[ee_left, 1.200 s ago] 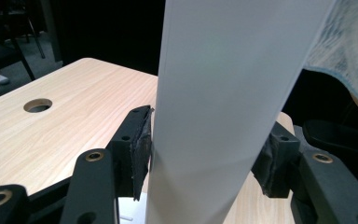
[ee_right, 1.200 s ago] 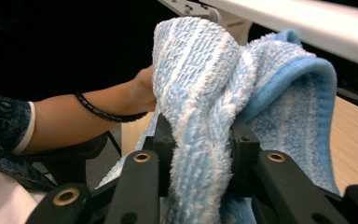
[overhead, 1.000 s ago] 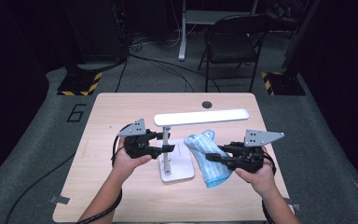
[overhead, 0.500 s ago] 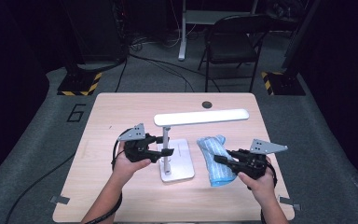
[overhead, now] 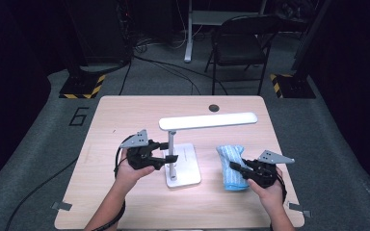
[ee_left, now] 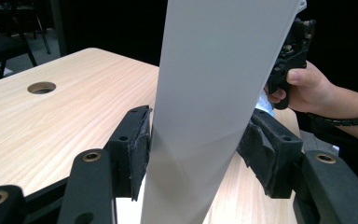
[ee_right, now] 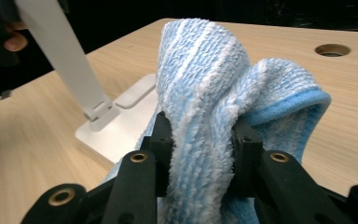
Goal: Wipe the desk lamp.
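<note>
Left tongs (overhead: 169, 152) clamped on lamp post (overhead: 172, 149); right tongs (overhead: 235, 168), at 3 o'clock, gripping blue towel (overhead: 231, 161) on counter (overhead: 125, 115).

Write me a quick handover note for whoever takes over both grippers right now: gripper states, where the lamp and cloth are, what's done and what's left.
Left gripper: shut on the white desk lamp's upright post, bracing it.
Right gripper: shut on the blue and white striped terry cloth, which is bunched between its jaws.
The lamp stands upright on its flat white base at the middle of the light wooden table; the cloth is just right of the base, apart from the lamp.
Done: both grasps made.
Left: probably wiping the lamp with the cloth; no contact yet.
</note>
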### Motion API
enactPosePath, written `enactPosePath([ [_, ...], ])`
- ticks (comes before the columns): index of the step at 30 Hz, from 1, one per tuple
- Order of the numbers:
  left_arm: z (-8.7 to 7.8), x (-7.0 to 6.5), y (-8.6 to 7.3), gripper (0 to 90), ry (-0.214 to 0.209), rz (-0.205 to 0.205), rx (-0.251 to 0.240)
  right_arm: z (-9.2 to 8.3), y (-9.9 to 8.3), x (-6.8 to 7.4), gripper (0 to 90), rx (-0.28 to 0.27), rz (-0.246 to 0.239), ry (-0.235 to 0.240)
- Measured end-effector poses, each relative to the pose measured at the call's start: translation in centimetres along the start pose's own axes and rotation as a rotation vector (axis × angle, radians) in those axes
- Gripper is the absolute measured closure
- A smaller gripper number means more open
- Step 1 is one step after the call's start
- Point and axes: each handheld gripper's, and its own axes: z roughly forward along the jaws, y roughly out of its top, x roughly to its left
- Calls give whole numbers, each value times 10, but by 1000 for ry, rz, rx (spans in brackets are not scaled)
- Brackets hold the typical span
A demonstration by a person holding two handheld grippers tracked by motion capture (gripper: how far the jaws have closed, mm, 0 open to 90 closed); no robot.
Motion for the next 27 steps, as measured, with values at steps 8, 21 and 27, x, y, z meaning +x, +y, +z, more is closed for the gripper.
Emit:
enactPosePath([
  [8,0,1,-3,441,-2,-8,9,-1,-9,-9,679,21,8,-111],
  [21,2,1,-4,443,-5,-18,6,8,-26,-34,657,146,59,-237],
  [27,3,1,-3,432,-6,-14,6,20,-34,-35,589,214,70,-235],
])
